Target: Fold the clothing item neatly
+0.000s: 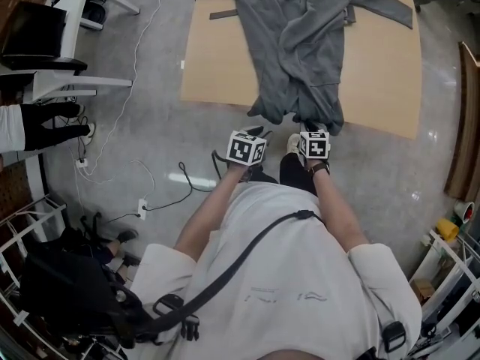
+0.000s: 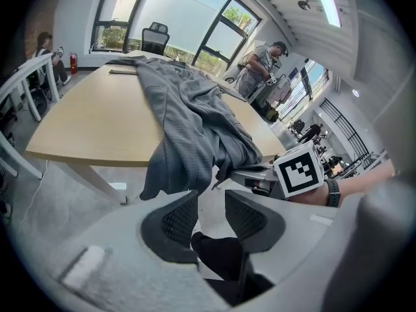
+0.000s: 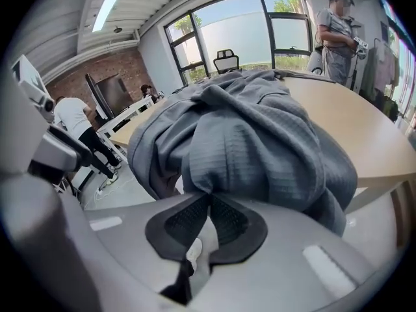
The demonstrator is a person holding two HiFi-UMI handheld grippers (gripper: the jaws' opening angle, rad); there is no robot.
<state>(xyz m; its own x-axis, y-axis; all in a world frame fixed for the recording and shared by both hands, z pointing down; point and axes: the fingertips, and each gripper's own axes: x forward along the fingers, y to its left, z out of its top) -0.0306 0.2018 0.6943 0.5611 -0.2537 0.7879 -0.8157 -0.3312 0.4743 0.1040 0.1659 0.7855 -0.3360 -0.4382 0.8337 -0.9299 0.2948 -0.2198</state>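
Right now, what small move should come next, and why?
Probably bring the left tongs forward onto the hanging hem of the grey robe and close them: they stand open and empty just short of it, while the right tongs are shut on that hem.

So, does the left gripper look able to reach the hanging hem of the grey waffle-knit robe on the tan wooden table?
Probably yes. The left gripper stands open just below the hanging hem, with nothing between them. The right gripper pinches that hem further along, off to the side.

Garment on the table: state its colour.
The garment is plain grey, finely textured; best in right gripper view.
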